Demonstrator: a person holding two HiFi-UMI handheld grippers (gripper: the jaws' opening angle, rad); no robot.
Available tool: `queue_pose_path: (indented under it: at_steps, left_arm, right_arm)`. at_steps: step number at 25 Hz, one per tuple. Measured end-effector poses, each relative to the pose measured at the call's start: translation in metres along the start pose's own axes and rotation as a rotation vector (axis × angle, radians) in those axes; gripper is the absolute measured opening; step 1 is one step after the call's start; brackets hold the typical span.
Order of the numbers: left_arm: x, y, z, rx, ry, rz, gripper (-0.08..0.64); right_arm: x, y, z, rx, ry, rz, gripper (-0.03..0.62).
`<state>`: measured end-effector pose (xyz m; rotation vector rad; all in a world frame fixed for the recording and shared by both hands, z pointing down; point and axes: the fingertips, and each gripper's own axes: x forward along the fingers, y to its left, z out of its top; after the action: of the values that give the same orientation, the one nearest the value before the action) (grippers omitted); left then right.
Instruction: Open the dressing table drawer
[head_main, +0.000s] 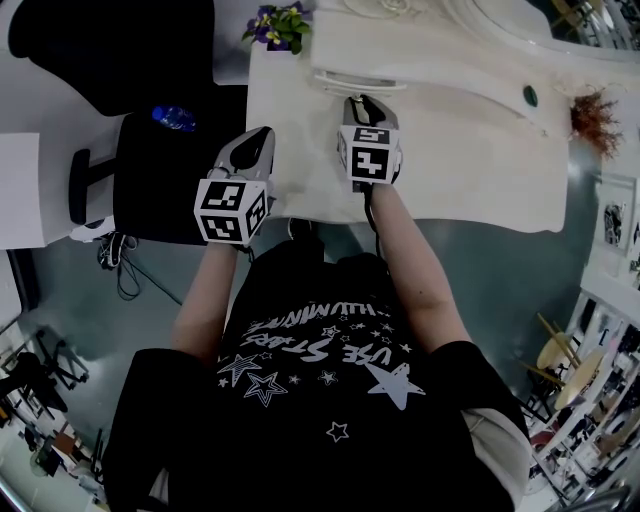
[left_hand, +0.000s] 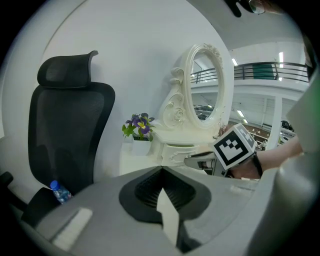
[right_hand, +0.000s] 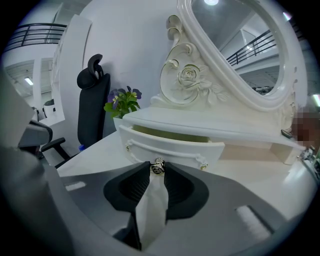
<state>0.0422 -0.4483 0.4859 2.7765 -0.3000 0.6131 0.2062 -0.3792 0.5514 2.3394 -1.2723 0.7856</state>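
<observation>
Right tongs (right_hand: 157, 174) gripped the knob (right_hand: 158, 167) of the drawer (right_hand: 172, 146), which stood partly open at frame centre; contents not visible. Left tongs (left_hand: 161, 172) were closed, empty.

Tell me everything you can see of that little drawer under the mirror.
The drawer looks like cream-white painted wood, with a gently curved front. A slim raised rail runs across the front, ending in small metallic studs, and a round metallic knob sits at the centre. It stands partly open, showing a yellowish strip of its inside. It sits level under the shelf below the oval mirror, just above the tabletop. The right gripper has its jaws closed on the knob.
</observation>
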Motion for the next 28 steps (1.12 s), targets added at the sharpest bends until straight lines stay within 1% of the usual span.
queue_pose_path:
  at_steps: [13,28]
  left_arm:
    - [-0.008,-0.007,-0.003,0.0,-0.014,-0.006,0.001]
    - [-0.014,-0.01,-0.004,-0.007,-0.022,-0.008,0.0]
  right_arm:
    - [-0.014,0.007,-0.014,0.01,0.005,0.017,0.121]
    - [-0.024,0.012,-0.024,0.02,0.015,0.013,0.121]
